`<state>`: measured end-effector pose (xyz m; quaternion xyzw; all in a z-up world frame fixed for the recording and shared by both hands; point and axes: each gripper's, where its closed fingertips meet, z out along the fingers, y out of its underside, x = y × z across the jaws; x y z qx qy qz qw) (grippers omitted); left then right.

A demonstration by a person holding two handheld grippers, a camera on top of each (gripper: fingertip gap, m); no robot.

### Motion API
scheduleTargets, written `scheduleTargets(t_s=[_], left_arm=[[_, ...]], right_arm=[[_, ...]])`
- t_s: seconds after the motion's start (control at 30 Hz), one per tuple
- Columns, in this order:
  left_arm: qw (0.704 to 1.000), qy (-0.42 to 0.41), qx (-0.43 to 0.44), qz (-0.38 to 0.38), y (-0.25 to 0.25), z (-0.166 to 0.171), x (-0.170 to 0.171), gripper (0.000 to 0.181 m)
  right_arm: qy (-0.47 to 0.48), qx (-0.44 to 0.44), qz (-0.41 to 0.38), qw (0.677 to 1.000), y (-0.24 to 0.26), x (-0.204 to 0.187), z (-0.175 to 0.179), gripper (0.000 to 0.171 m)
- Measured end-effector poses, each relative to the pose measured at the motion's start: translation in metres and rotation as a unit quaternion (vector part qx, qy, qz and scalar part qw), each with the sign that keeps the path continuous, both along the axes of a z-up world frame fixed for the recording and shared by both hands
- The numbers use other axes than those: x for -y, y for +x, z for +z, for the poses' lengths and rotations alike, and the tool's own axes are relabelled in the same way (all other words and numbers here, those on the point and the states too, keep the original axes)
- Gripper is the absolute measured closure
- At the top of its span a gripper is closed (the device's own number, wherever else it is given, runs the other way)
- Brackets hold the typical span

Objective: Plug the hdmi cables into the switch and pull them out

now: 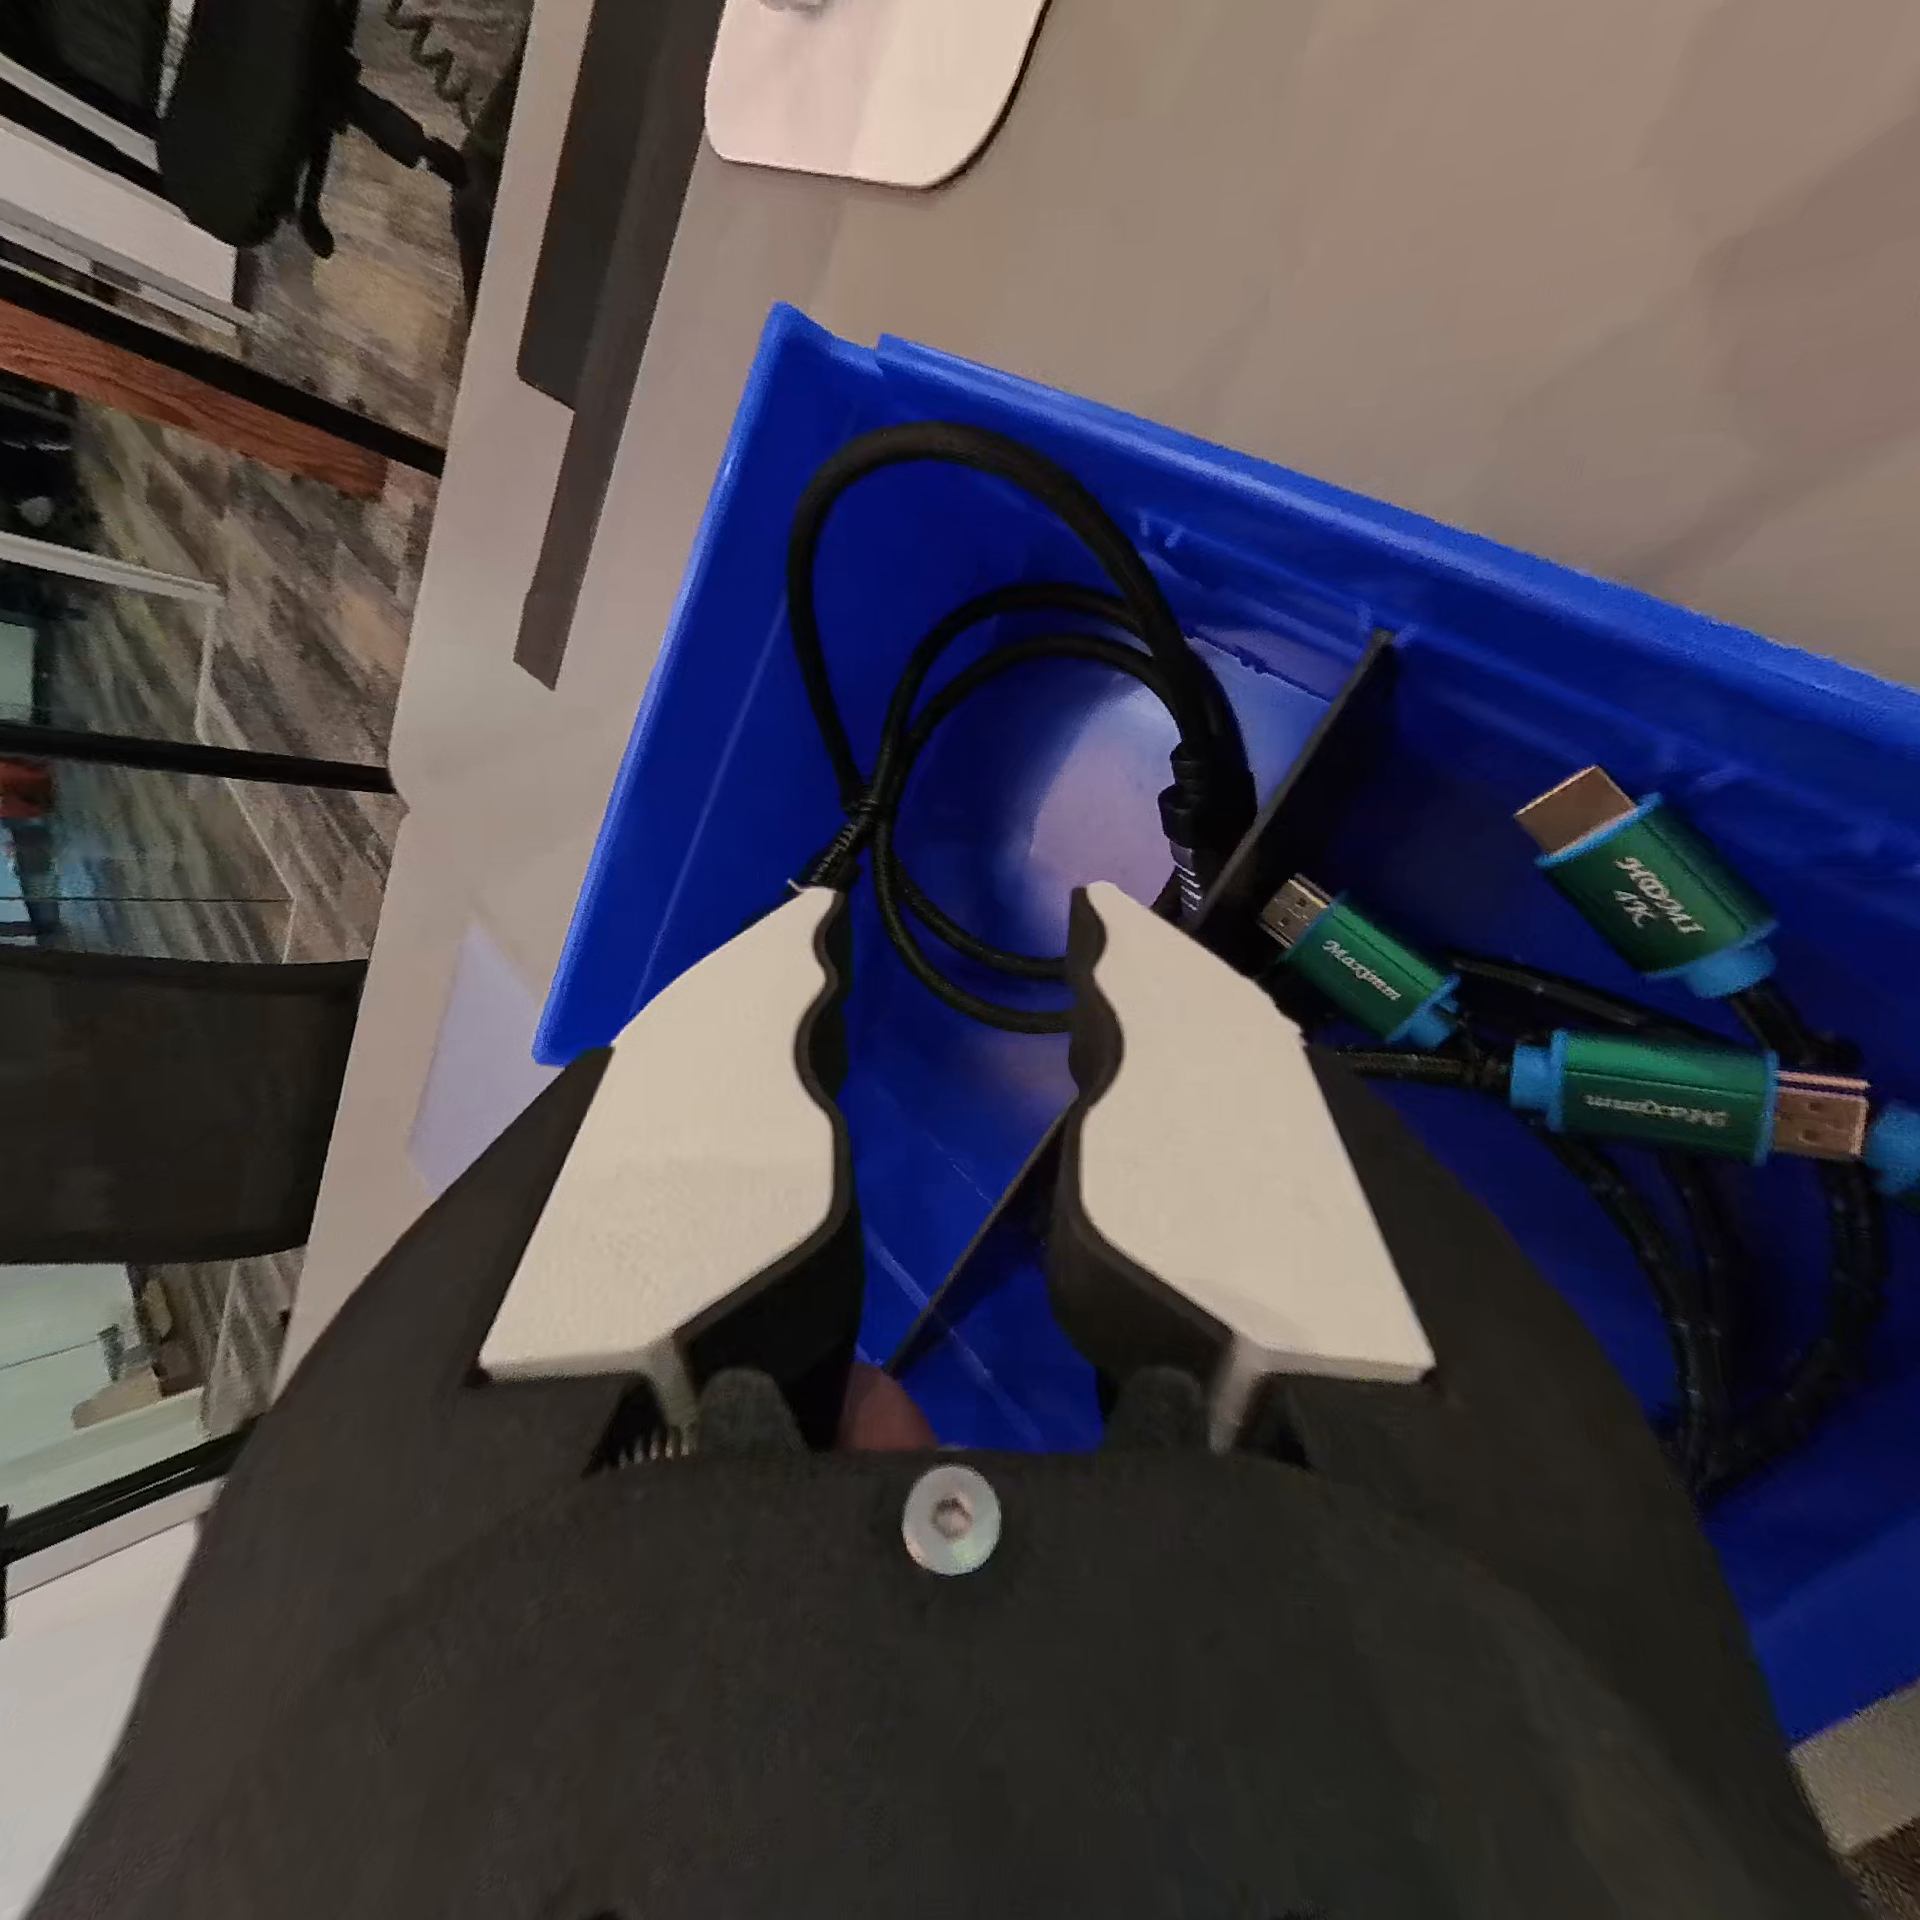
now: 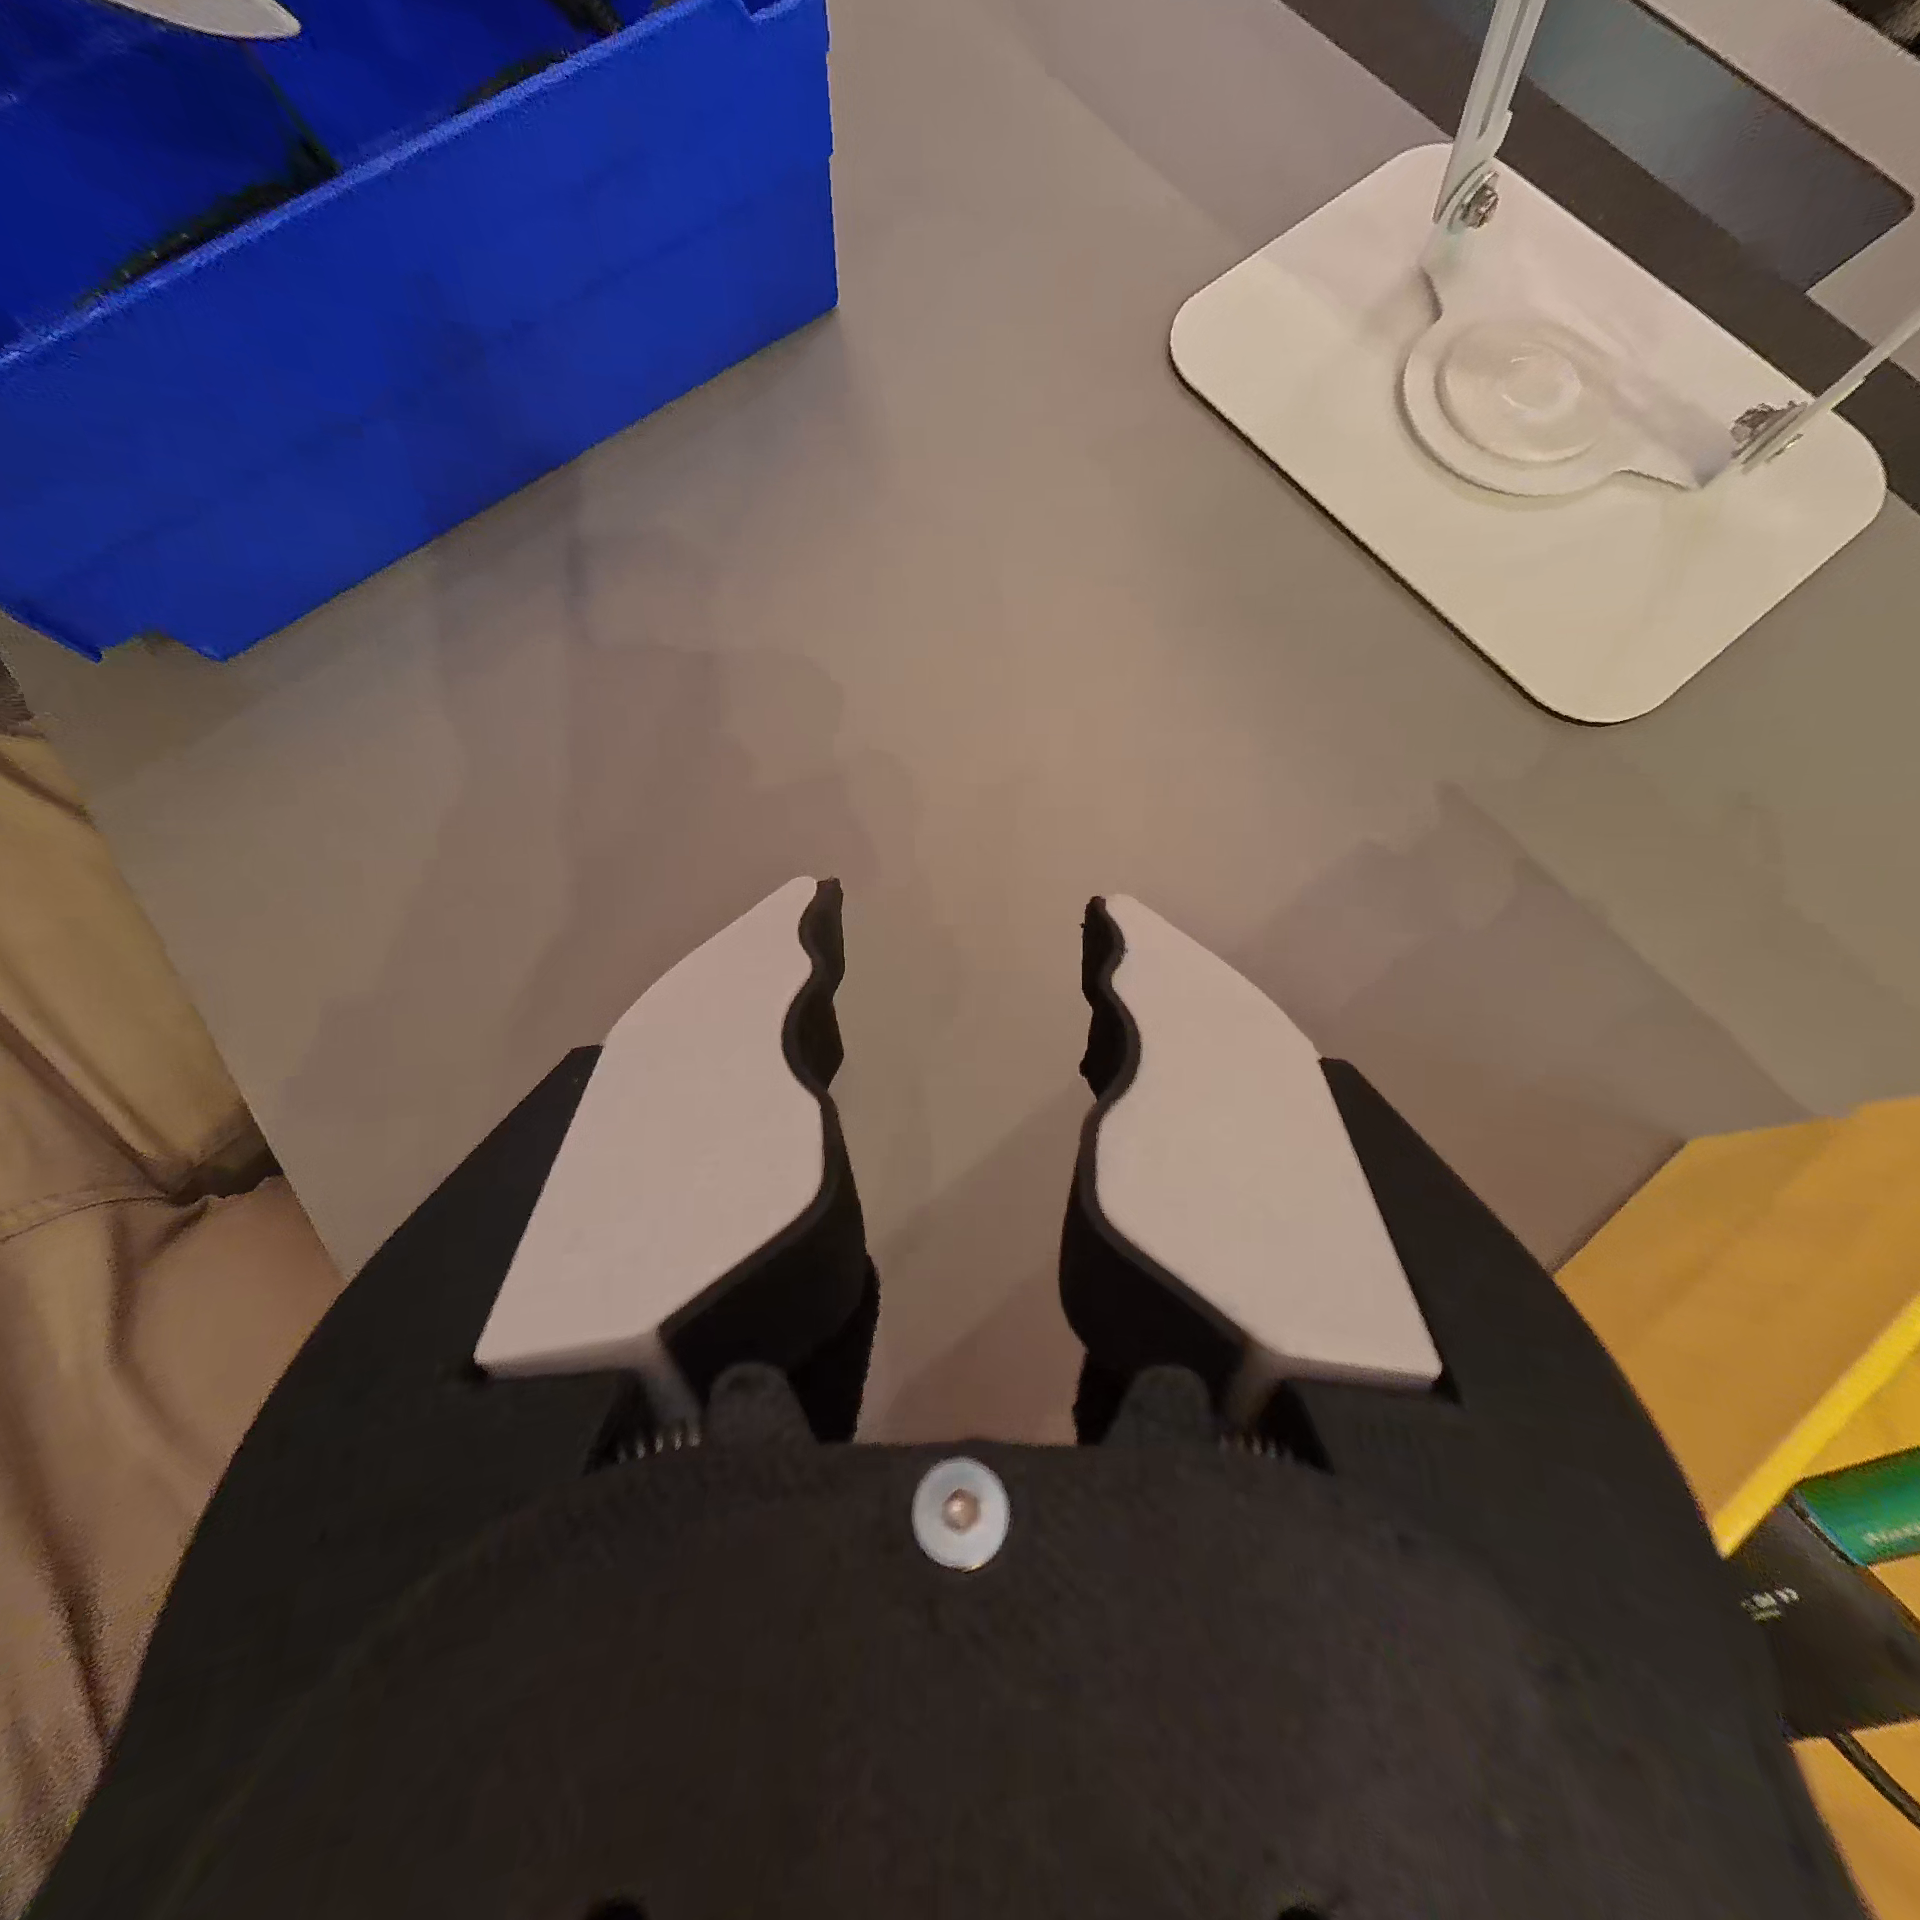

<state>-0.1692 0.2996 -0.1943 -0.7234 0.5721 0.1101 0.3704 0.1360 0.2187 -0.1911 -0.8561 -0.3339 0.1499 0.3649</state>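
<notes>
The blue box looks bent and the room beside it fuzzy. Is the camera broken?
No. In the left wrist view the wide-angle lens bows the blue bin and the floor at the left edge is smeared; the green plugs stay sharp. The right wrist view shows the white stand base crisply.

Glossy blue plastic bin [image 1: 1558,665] holds braided-sheath cables [image 1: 935,727] (shiny green metallic plugs [image 1: 1652,904]) on matt table [image 2: 987,623].

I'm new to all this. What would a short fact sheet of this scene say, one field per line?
Left tongs: open, holding nothing, over the blue bin
Right tongs: open, holding nothing, over the bare grey table
Bin contents: a coiled black cable in one compartment, green-plugged HDMI cables in the next, past a black divider
Also on table: white stand base, yellow box
Switch: not identifiable
</notes>
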Motion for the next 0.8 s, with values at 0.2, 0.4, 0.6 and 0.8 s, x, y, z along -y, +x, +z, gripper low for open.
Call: scheduleTargets(t_s=[0.2,0.4,0.6,0.8], left_arm=[[0.999,-0.023,0.022,-0.010,0.004,0.001,0.007,0.147],[0.996,-0.061,0.068,-0.009,0.030,-0.010,0.004,0.149],[0.994,-0.092,0.058,-0.005,0.034,-0.023,-0.003,0.147],[0.973,-0.221,0.058,-0.037,0.060,-0.048,0.006,0.157]], right_arm=[[-0.010,-0.005,0.005,1.000,-0.003,-0.002,-0.014,0.129],[-0.013,-0.015,0.009,1.000,-0.005,-0.002,-0.016,0.130],[-0.015,-0.018,0.004,1.000,-0.001,-0.003,-0.020,0.130],[-0.024,-0.022,0.004,0.999,0.000,-0.003,-0.024,0.130]])
